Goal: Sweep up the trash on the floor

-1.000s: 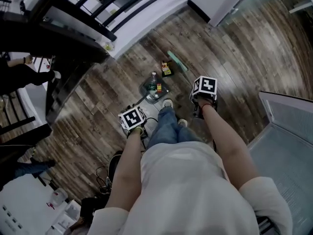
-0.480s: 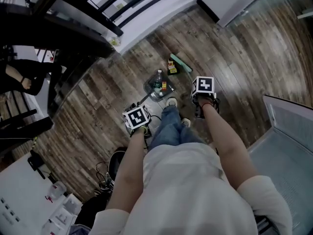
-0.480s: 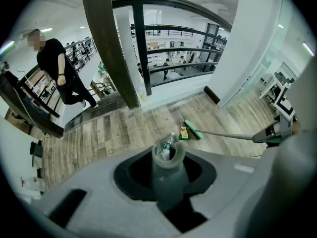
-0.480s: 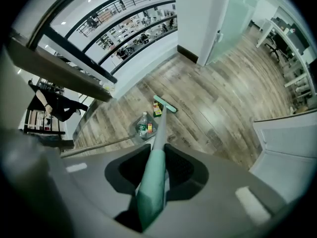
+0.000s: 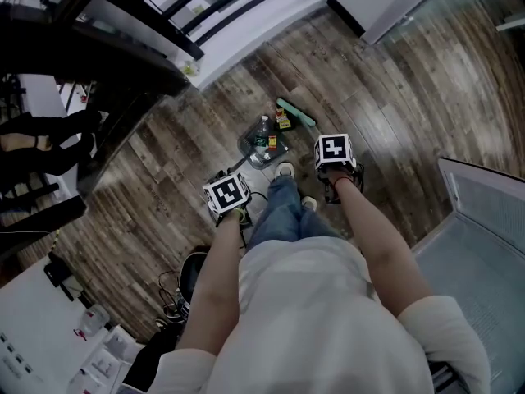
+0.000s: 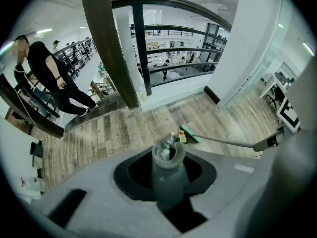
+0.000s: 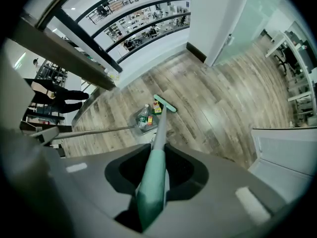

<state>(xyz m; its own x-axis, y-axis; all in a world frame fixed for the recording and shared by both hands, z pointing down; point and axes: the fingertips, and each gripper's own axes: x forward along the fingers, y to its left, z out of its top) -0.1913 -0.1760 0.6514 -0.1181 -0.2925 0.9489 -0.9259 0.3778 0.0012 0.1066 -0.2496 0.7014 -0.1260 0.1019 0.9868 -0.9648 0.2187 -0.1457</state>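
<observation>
Wood-plank floor [image 5: 394, 97]; green broom [image 7: 158, 133] apparently gripped.

A wood-plank floor [image 5: 410, 97] in grey-brown tones runs across the whole space. Along its far edge stands a black railing [image 5: 221, 6] on a white kerb, and beyond it lies a lower level with rows of desks [image 7: 143, 26]. A thick dark beam [image 6: 111, 48] slants up beside the railing. Near it a person in black clothes [image 6: 49, 73] stands on the stairs [image 6: 94, 108]. A white pillar [image 6: 247, 48] rises at the floor's far side, with a pale green glass partition [image 7: 247, 29] next to it. Office chairs and white benches [image 6: 280, 90] stand at the far right. A pale flat panel [image 5: 484, 220] fills the near right corner. Tangled cables [image 5: 176, 294] and white boxes [image 5: 98, 351] lie at the near left.
</observation>
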